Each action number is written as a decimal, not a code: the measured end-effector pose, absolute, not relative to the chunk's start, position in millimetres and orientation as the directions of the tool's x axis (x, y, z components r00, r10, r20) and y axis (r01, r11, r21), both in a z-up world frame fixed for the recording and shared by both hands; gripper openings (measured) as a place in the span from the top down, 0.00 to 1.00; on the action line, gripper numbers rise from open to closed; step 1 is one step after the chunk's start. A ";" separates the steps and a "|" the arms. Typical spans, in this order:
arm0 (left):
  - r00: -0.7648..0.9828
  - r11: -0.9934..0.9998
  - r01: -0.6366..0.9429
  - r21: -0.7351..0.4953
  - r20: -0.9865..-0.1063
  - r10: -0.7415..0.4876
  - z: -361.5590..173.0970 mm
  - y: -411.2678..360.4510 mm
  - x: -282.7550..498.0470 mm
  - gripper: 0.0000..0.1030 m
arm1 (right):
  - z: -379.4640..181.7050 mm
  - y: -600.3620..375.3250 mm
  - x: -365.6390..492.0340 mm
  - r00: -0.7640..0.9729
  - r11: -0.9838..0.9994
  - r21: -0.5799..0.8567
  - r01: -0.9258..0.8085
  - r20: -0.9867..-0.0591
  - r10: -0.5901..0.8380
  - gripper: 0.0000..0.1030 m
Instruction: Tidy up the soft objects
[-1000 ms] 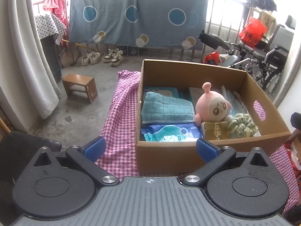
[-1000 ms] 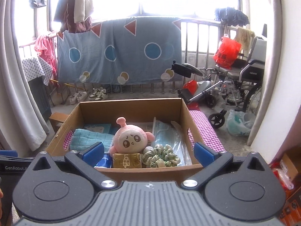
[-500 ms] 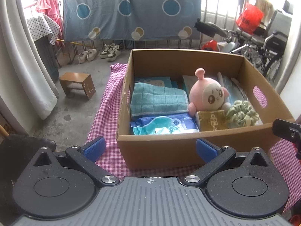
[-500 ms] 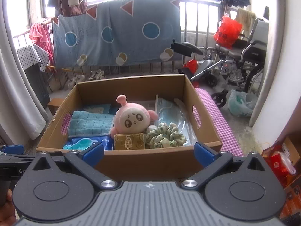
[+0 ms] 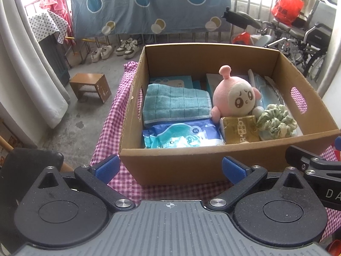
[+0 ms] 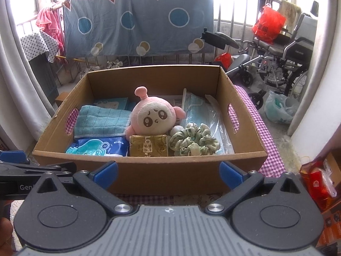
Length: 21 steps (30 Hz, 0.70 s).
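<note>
From the left wrist cam, the left gripper (image 5: pixel 170 168) sits spread wide with nothing in it, just short of the near wall of a cardboard box (image 5: pixel 181 162) that rests on a pink checked cloth (image 5: pixel 115 115). Inside: a folded teal towel (image 5: pixel 177 104) at the left, a blue wipes pack (image 5: pixel 183 135) in front of it, a pink plush toy (image 5: pixel 236 98) in the middle, a gold packet (image 5: pixel 239 129) below it and a green scrunchie (image 5: pixel 276 121) on the right. Room's a concrete-floored balcony – small wooden stool (image 5: pixel 90 86), shoes (image 5: pixel 115 50), a blue sheet (image 5: pixel 149 6) on the railing, a wheelchair (image 5: pixel 307 36). Right wrist cam: the right gripper (image 6: pixel 168 171) is likewise splayed and empty, facing the same box (image 6: pixel 162 177) – plush (image 6: pixel 153 117), scrunchie (image 6: pixel 194 141) and towel (image 6: pixel 102 120) all inside, with a red bag (image 6: pixel 268 25) hanging at the back.
</note>
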<state>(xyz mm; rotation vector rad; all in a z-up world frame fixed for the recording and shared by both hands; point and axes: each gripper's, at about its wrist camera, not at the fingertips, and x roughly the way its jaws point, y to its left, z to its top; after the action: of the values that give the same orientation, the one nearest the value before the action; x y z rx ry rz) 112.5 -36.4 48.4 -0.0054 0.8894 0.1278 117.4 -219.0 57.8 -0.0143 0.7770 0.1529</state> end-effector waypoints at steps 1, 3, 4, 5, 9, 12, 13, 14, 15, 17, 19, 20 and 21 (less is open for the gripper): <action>0.623 0.992 -0.114 0.049 -0.774 0.110 48.7 -36.7 112.8 0.00 | 57.4 -219.6 118.2 0.702 0.989 0.042 -0.140 -0.700 0.129 0.00; 0.624 0.992 -0.117 0.051 -0.773 0.114 49.2 -37.3 114.1 0.00 | 55.8 -221.1 121.1 0.698 0.990 0.039 -0.136 -0.706 0.123 0.00; 0.625 0.992 -0.117 0.052 -0.772 0.115 49.6 -37.6 114.3 0.00 | 55.2 -221.6 121.9 0.696 0.990 0.038 -0.134 -0.707 0.122 0.00; 0.625 0.992 -0.119 0.053 -0.772 0.116 49.9 -37.7 114.4 0.00 | 54.5 -222.3 123.0 0.695 0.990 0.040 -0.133 -0.709 0.122 0.00; 0.626 0.991 -0.118 0.058 -0.770 0.120 50.5 -39.1 114.8 0.00 | 53.2 -224.4 125.4 0.690 0.991 0.048 -0.128 -0.713 0.124 0.00; 0.629 0.991 -0.119 0.064 -0.767 0.125 51.2 -40.1 114.3 0.00 | 52.9 -225.1 125.9 0.689 0.991 0.047 -0.126 -0.714 0.121 0.00; 0.628 0.991 -0.119 0.065 -0.768 0.126 51.3 -40.0 114.4 0.00 | 53.0 -225.4 126.2 0.689 0.991 0.048 -0.125 -0.715 0.121 0.00; 0.628 0.991 -0.120 0.066 -0.768 0.127 51.4 -40.1 114.6 0.00 | 52.9 -225.2 126.7 0.689 0.991 0.048 -0.123 -0.715 0.121 0.00; 0.628 0.991 -0.120 0.066 -0.768 0.128 51.2 -40.2 114.6 0.00 | 52.4 -225.1 126.9 0.688 0.991 0.050 -0.122 -0.716 0.120 0.00; 0.627 0.991 -0.120 0.066 -0.768 0.128 51.3 -40.1 114.7 0.00 | 51.8 -225.1 127.2 0.685 0.991 0.053 -0.120 -0.718 0.121 0.00; 0.627 0.991 -0.120 0.066 -0.768 0.127 51.3 -40.0 114.6 0.00 | 51.2 -224.5 126.9 0.684 0.991 0.054 -0.119 -0.720 0.121 0.00; 0.628 0.991 -0.120 0.066 -0.768 0.127 51.4 -40.0 114.7 0.00 | 51.2 -224.5 126.9 0.684 0.991 0.054 -0.119 -0.720 0.121 0.00; 0.628 0.991 -0.120 0.066 -0.768 0.127 51.4 -39.9 114.7 0.00 | 51.2 -224.4 126.8 0.684 0.992 0.054 -0.118 -0.720 0.121 0.00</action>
<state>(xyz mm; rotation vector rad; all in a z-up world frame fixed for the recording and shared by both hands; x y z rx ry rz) 114.7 -39.9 51.4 0.0086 0.8811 0.1418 126.8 -224.4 51.2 0.0034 0.8069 0.1340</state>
